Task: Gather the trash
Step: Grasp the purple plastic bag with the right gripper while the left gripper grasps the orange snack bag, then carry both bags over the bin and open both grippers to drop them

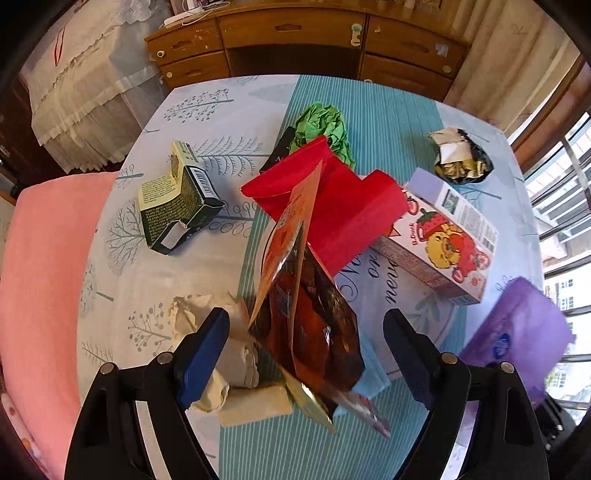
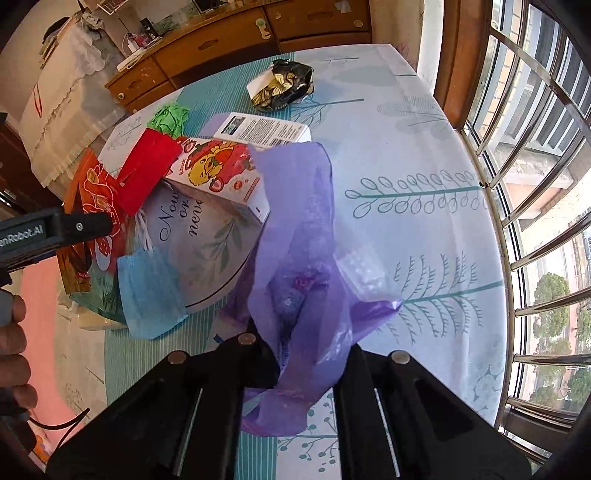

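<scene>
A tabletop [image 1: 207, 280] under a pale cloth printed with trees, with a teal striped runner down the middle, carries the litter. Behind it stands a wooden chest of drawers [image 1: 295, 33], and a barred window [image 2: 535, 184] runs along one side.

The purple plastic bag [image 2: 303, 266] is the biggest piece of the task: it hangs bunched from the right tongs [image 2: 314, 365], whose jaws are closed tight on its gathered plastic, beside the cluttered middle of the tabletop. In the left wrist view the same bag shows blurred at the right edge.

Next in size, a red folded paper [image 1: 332, 206] lies across the strawberry-printed carton [image 1: 439, 247], which rests on a round board with script lettering [image 2: 195, 251]. A dark green box [image 1: 177, 206] lies on its side well apart to the left. A crumpled green paper [image 1: 325, 125] sits behind the red paper, and a black and gold crumpled wrapper [image 1: 461, 158] lies apart near the far edge.

The left tongs [image 1: 306, 354] stand wide open, their blue pads on either side of an upright orange and brown snack pouch [image 1: 306, 306]; the pads do not seem to press it, though the pouch hides part of the gap. A crumpled beige paper [image 1: 221, 350] lies just beside the left pad, and a blue face mask [image 2: 147, 295] lies at the board's edge.
</scene>
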{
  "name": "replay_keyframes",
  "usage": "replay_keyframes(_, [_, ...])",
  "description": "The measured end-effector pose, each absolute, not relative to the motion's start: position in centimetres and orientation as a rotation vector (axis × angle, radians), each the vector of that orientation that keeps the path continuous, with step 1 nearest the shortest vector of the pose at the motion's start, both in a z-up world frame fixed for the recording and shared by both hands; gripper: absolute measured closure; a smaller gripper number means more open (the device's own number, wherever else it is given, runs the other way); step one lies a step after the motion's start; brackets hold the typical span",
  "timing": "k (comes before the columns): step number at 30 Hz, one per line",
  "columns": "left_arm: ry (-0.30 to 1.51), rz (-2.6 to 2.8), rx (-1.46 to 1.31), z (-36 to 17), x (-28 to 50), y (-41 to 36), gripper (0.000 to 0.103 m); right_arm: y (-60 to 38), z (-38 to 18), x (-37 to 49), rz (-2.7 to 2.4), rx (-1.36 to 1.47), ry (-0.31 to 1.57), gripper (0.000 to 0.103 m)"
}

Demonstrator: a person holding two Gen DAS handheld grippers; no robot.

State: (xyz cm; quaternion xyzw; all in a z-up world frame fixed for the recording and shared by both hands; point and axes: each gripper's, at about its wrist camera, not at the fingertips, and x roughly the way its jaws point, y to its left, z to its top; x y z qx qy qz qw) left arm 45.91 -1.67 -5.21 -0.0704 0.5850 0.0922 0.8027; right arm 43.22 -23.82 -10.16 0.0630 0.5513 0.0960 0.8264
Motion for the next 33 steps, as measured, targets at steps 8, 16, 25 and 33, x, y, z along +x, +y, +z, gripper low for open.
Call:
replay_keyframes(8, [1.289, 0.204, -0.207, -7.1, 46.9, -0.6, 0.091, -24.3, -9.4, 43.1, 0.22, 0.154, 1.162, 0.1])
replay_keyframes(16, [1.205, 0.156, -0.217, -3.8, 44.8, -0.1, 0.1, -23.5, -7.9, 41.9, 0.257, 0.156, 1.126, 0.1])
replay_keyframes(25, [1.136, 0.124, -0.23, 1.5, 38.3, 0.2, 0.1, -22.5, -3.8, 38.1, 0.295, 0.13, 1.048, 0.1])
replay_keyframes(33, [1.06, 0.051, -0.187, 5.9, 29.6, 0.6, 0.1, -20.9, 0.3, 30.7, 0.254, 0.135, 0.957, 0.101])
